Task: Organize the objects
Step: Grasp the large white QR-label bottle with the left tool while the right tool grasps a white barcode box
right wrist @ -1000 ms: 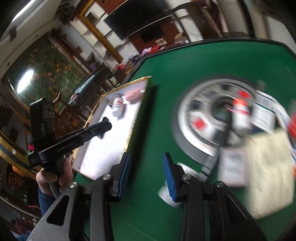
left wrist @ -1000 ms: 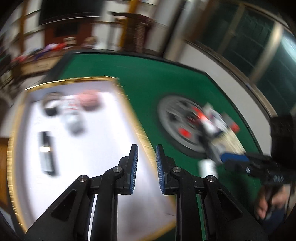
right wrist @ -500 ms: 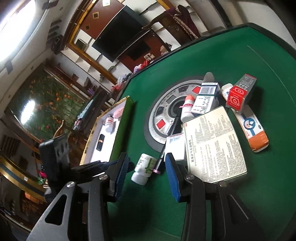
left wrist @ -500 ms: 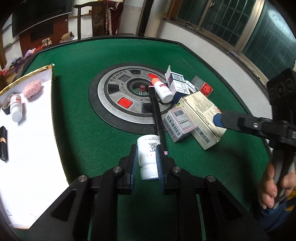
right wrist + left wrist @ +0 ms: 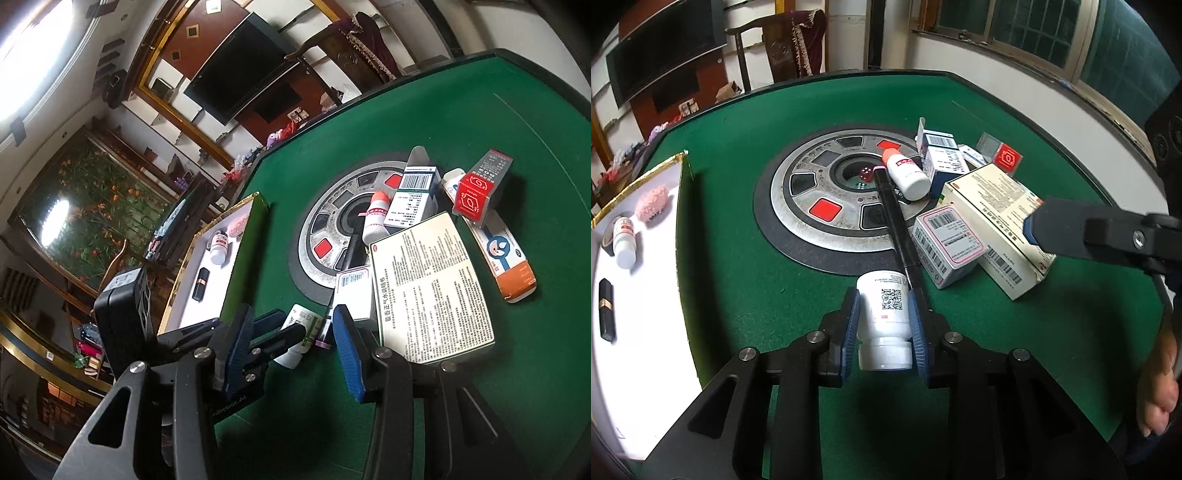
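White bottle (image 5: pixel 884 314) (black QR code) lies on green felt table (image 5: pixel 746 280); blue pads (image 5: pixel 918 332) flank it.

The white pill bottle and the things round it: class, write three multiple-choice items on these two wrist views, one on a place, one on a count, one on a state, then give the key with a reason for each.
1. Where is the white pill bottle?
A. Between the fingers of the left gripper
B. In the white tray
C. On top of the large cream box

2. How many things lie in the white tray?
A. One
B. Two
C. At least four

3. How does the right gripper stand?
A. Shut on a box
B. Open and holding nothing
C. Shut on the black pen

Key:
1 A, the blue fingers flank the bottle on both sides.
2 C, a small white bottle, a pink fuzzy item, a black lipstick and a dark roll behind the bottle show there.
3 B, a wide gap shows between its fingers with nothing gripped.
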The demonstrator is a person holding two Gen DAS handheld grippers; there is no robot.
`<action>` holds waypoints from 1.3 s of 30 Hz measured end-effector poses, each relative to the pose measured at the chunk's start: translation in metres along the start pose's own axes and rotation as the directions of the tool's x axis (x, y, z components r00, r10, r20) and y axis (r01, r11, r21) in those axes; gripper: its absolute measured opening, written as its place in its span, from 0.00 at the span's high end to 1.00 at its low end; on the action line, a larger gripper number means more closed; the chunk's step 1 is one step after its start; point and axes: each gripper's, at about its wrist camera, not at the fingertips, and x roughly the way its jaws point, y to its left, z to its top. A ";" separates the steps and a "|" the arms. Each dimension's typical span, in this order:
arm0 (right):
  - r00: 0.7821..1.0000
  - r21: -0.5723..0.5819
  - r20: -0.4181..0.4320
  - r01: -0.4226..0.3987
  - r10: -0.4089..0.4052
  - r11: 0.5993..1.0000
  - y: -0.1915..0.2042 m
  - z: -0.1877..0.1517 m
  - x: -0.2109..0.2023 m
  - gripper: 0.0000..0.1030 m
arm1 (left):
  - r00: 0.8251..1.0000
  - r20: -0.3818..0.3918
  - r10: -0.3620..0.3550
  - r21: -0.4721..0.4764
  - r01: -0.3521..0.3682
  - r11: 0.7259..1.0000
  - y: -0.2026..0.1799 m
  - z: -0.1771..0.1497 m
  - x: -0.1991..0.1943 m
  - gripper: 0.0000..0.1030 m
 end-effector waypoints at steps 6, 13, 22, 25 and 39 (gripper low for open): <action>1.000 -0.029 -0.014 0.028 -0.028 0.999 0.006 -0.005 0.005 0.56 | 0.999 -0.034 0.000 0.017 0.000 1.000 -0.004 -0.003 0.012 0.69; 0.996 -0.055 -0.014 0.082 -0.083 0.995 0.003 -0.006 0.016 0.56 | 0.999 -0.034 0.014 -0.001 -0.014 1.000 0.003 -0.007 0.023 0.68; 0.940 -0.133 -0.018 0.334 -0.340 0.933 0.007 0.003 0.037 0.56 | 0.999 -0.029 0.031 -0.043 -0.033 0.999 0.018 -0.013 0.013 0.68; 0.927 -0.175 -0.021 0.365 -0.374 0.914 0.012 0.003 0.044 0.56 | 0.999 -0.023 0.044 -0.032 -0.045 0.999 0.016 -0.015 0.014 0.68; 0.878 -0.285 0.032 0.465 -0.477 0.838 0.022 0.002 0.057 0.57 | 0.998 -0.003 0.071 -0.007 -0.071 0.997 0.014 -0.017 0.017 0.68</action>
